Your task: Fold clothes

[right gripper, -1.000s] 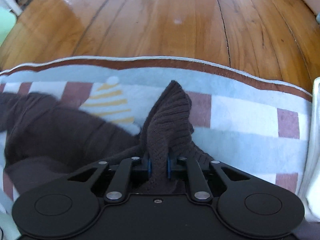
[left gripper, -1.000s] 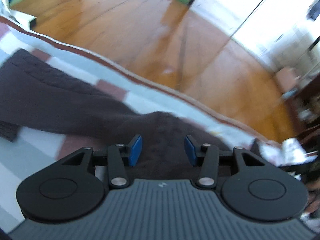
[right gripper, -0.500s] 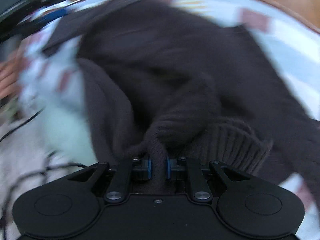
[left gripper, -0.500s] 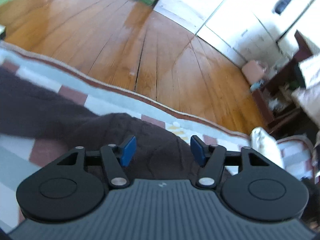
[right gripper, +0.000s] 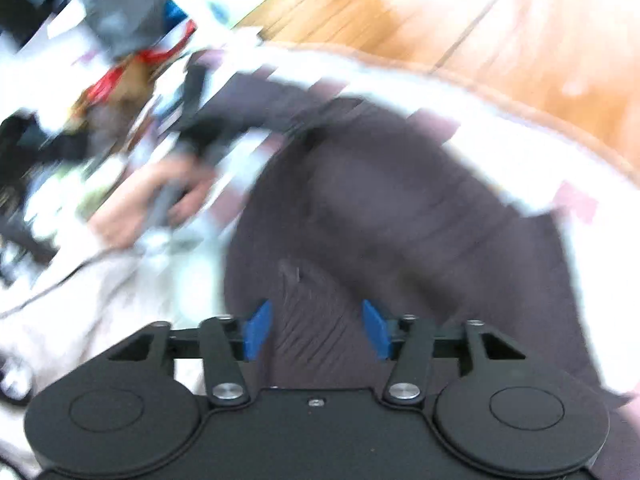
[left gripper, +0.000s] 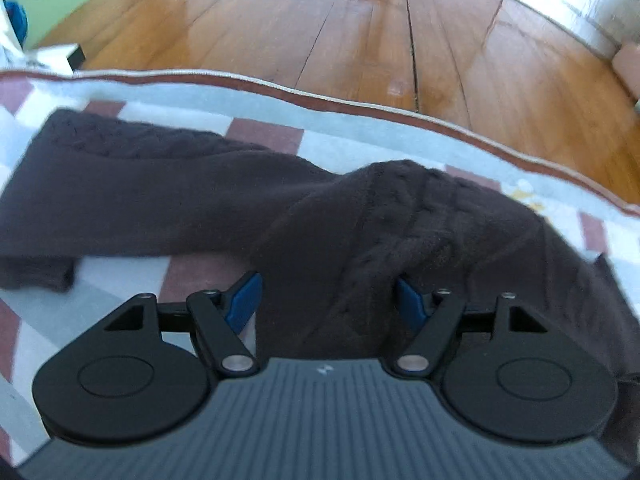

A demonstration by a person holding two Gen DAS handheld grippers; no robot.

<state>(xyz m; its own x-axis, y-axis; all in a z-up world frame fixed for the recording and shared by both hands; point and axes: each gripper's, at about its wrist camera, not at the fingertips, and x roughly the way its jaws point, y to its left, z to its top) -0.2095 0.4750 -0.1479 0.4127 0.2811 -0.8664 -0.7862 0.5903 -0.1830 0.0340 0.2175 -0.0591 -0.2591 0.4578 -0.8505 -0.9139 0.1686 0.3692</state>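
A: How do the jaws stand?
B: The left gripper [left gripper: 326,300] has its jaws wide apart over a raised fold of the dark brown sweater [left gripper: 208,200], which lies on the checked blanket [left gripper: 360,128] by the wooden floor [left gripper: 360,32].
A: And the right gripper [right gripper: 316,330]?
B: Jaws apart above the ribbed knit; half a second ago they pinched it. That view is blurred.

Black tongs [left gripper: 326,298] with blue pads [left gripper: 244,300] (silver screws), ribbed grey body.
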